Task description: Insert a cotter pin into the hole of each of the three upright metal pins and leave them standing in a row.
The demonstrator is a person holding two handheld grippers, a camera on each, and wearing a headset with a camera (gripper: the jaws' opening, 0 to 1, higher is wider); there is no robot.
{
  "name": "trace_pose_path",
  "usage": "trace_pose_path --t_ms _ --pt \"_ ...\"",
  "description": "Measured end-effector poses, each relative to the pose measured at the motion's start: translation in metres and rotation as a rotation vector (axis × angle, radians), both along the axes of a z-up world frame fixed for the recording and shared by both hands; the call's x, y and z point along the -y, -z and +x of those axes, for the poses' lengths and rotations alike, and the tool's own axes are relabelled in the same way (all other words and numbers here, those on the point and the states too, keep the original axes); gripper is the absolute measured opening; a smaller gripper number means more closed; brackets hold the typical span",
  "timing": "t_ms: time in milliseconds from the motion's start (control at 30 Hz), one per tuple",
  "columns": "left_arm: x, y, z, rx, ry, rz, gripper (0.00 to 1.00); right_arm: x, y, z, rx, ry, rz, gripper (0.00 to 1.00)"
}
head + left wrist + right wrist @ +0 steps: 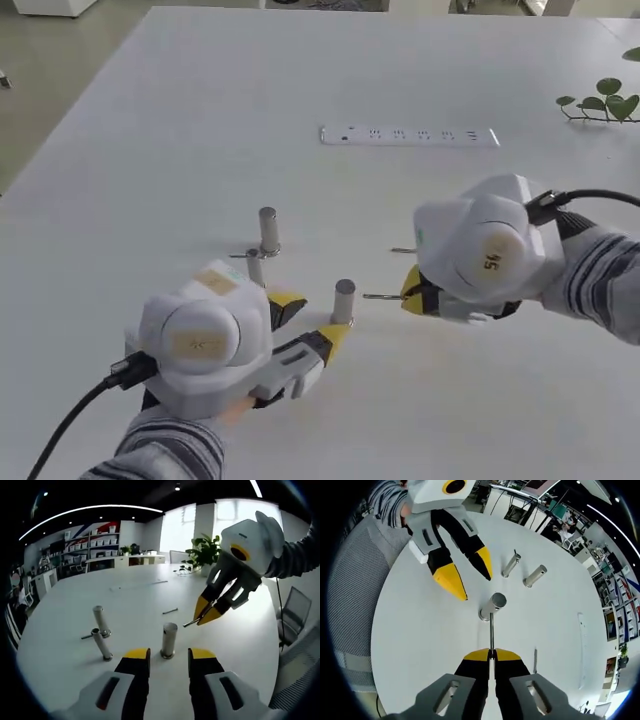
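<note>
Jaws clamping cotter pin (491,630), near metal pin (492,606)

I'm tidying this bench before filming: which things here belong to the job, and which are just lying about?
Job: near metal pin, middle pin, far pin, held cotter pin, spare cotter pin.
Lying about: power strip, plant.

right sticker (492,258) on right hand-held gripper (407,293) back, 3 o'clock in head view: looks like "56", second digit unsure; left sticker (198,343) on left hand-held gripper (320,315), 7 o'clock: blurred, unreadable
</note>
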State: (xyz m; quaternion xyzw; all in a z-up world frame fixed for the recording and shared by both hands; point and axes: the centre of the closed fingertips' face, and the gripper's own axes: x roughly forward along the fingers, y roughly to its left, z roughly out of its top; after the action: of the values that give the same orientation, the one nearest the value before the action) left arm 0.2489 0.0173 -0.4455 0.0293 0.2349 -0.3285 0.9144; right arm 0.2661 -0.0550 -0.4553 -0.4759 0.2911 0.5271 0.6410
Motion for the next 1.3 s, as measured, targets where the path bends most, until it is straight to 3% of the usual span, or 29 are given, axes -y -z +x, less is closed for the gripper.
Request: trace_pose_path --t_ms 500,833,1200,1300 --pt "0.012 0.019 0.013 -0.034 -0.017 0.019 0.22 -0.004 0.002 0.005 -0.016 0.017 0.011 0.00" --pt "0.020 0.021 0.023 -0.050 -0.035 -0.012 0.18 -0.008 0.004 0.007 -0.015 0.010 0.003 0.00" --pt "0.023 0.024 0.029 -0.061 -0.059 0.008 0.11 -0.010 0.002 0.007 -0.014 0.008 -0.002 0.00" --pt "0.023 0.025 0.029 -0.062 -0.064 0.009 0.11 -0.014 -0.001 0.006 -0.024 0.014 0.024 0.00"
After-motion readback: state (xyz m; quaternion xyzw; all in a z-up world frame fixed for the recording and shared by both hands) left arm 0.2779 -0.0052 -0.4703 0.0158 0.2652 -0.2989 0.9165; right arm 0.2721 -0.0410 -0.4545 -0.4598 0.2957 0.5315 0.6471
